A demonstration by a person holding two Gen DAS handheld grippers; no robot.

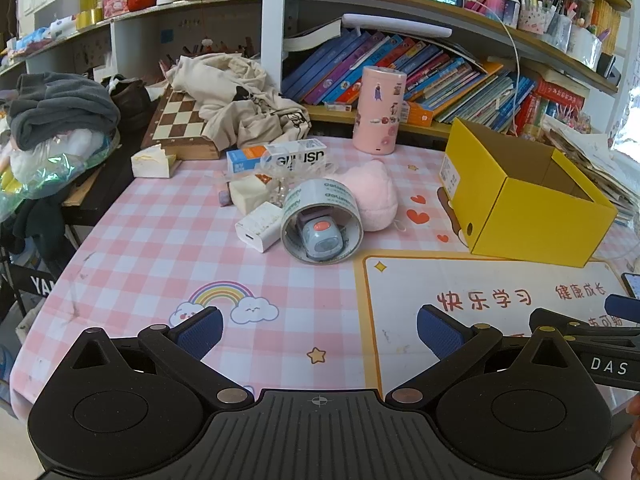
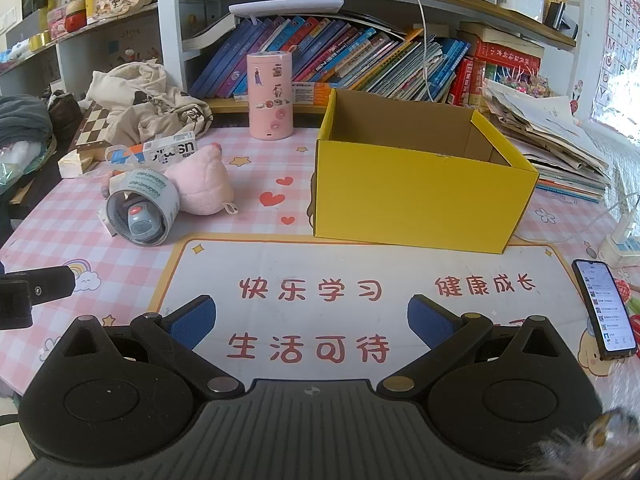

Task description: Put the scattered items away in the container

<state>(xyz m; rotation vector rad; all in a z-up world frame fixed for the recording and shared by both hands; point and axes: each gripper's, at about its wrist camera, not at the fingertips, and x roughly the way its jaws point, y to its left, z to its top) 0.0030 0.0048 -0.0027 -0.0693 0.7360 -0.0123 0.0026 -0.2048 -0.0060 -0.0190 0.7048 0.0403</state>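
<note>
An open yellow cardboard box stands on the pink checked tablecloth, its inside showing bare. Left of it lies a heap of items: a roll of clear tape on its side with a small grey-blue gadget inside, a pink plush toy, a white charger, a cream block and a blue-orange-white carton. My left gripper is open above the near cloth, well short of the heap. My right gripper is open over the white mat, short of the box.
A pink cylinder stands behind the heap. A chessboard under crumpled cloth lies back left. A lit phone rests at the right, with a white cable and adapter beyond. Bookshelves line the back; papers pile at the right.
</note>
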